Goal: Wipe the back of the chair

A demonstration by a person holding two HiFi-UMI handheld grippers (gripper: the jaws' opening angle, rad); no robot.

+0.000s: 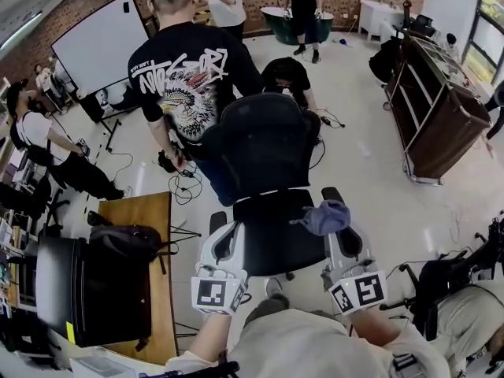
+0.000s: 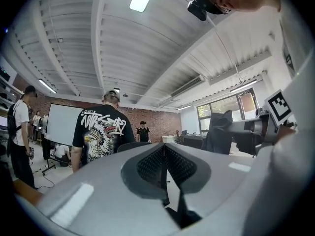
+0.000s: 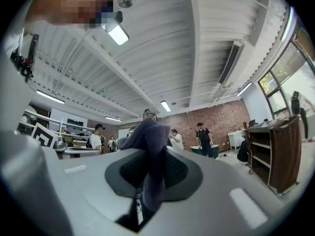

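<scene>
**Cloth gripped, chair back untouched**

A big brick-walled workroom with a pale glossy floor spreads out under the head view: a whiteboard (image 1: 98, 46) stands at the far left, a brown shelf cart (image 1: 437, 109) at the right, and a wooden table (image 1: 142, 211) bearing a black bag (image 1: 118, 246) sits near the left. Several people stand about; one in a black printed T-shirt (image 1: 185, 69) is just behind the black office chair (image 1: 264, 144), back turned.

The chair stands in the middle, its seat toward the wearer and its backrest upright on the far side. Both grippers are over the near end of the seat, one by each armrest, with the backrest well beyond their tips and not touched by either.

The left gripper (image 1: 223, 233) has its jaws pressed together with only a thin slit showing and nothing between them (image 2: 165, 166).

The right gripper (image 1: 339, 228) is clamped on a blue-purple cloth (image 1: 327, 217), which bunches up above the jaws and hangs down between them (image 3: 147, 136). The cloth sits over the seat's right side, apart from the backrest.
</scene>
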